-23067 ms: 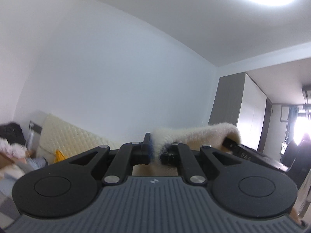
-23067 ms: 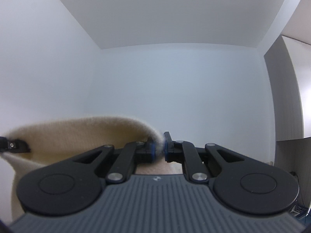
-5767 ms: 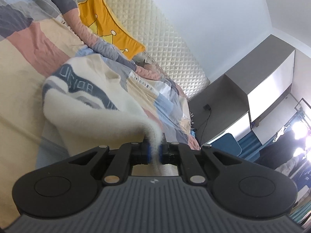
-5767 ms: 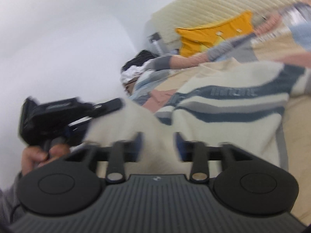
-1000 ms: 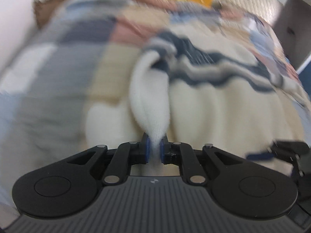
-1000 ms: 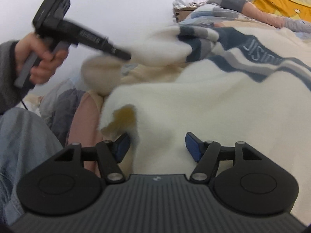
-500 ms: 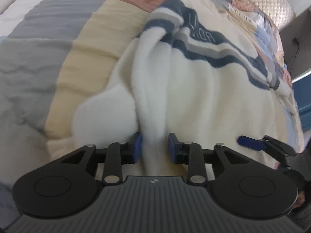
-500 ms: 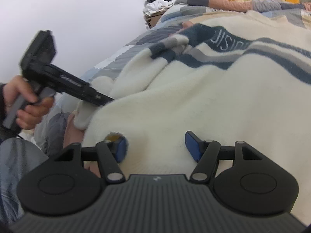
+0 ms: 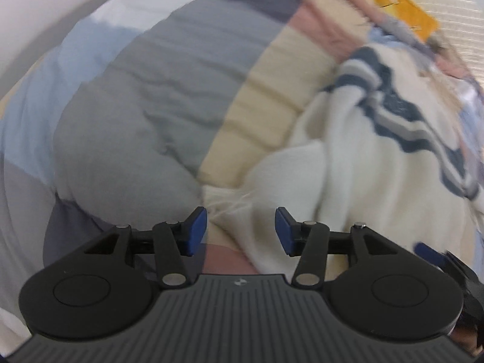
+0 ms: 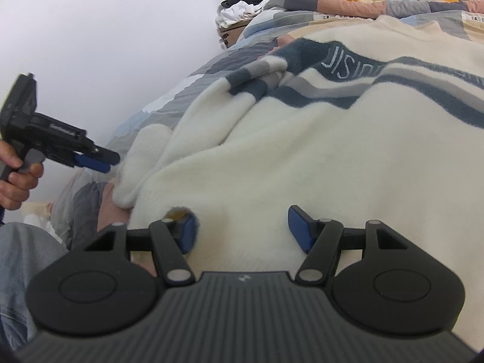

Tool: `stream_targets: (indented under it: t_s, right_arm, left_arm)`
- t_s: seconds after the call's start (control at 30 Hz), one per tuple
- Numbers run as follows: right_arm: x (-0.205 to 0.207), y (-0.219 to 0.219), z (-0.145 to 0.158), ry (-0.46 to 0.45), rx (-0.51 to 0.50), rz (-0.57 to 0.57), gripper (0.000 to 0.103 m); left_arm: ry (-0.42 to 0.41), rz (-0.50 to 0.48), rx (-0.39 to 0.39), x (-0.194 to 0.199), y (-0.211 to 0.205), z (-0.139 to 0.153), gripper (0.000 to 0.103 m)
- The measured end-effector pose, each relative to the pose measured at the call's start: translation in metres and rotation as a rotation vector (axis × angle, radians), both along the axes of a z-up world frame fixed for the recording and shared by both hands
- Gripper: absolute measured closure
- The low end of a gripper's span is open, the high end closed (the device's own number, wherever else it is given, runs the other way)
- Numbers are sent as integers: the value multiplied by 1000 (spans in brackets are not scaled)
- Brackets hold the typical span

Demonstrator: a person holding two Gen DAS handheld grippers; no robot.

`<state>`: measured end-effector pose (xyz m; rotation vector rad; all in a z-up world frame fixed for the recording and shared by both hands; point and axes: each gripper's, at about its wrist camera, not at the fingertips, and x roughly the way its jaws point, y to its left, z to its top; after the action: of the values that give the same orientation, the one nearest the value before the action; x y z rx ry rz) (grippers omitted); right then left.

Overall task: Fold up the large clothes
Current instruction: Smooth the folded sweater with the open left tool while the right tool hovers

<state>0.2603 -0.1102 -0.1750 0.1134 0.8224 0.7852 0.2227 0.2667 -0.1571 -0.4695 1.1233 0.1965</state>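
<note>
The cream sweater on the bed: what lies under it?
Under the cream sweater lies a patchwork quilt in grey, blue, beige and pink blocks, showing around its edges. The part beneath the sweater is covered.

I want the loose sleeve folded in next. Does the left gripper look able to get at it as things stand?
Probably yes. The left gripper, jaws opening with nothing pinched, sits just beside the sleeve of the sweater, with nothing between them.
</note>
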Motion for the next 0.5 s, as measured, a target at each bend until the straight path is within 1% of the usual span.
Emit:
stream_targets:
  t_s: [0.13,0.17,0.23,0.27,0.33,0.37,0.43,0.5]
  right_arm:
    - [0,-2,1,-18,4,-15,38]
    - [2,-2,1,-37,11,-36,38]
    - [2,-3,0,-79,9,-123,39]
    - [3,-4,-4,-68,25,-156,39]
    - [4,-6,-13,-3,74,-189,38]
    - [3,-6,-15,19,81,-184,38]
    - [0,0,-13,10,67,-132,36]
    - [-2,4,-10,11,86,-99,36]
  left_arm:
    - [17,-26,50,18,-8,-9,47]
    - [19,-46,62,23,-11,-12,47]
    - [49,-55,84,35,-16,-19,47]
    - [68,-56,89,41,-18,-22,47]
    - [93,-68,118,51,-25,-28,47]
    - [99,-75,139,54,-28,-31,47]
    - [102,-71,184,58,-33,-37,47]
    - [96,-63,205,60,-37,-41,48]
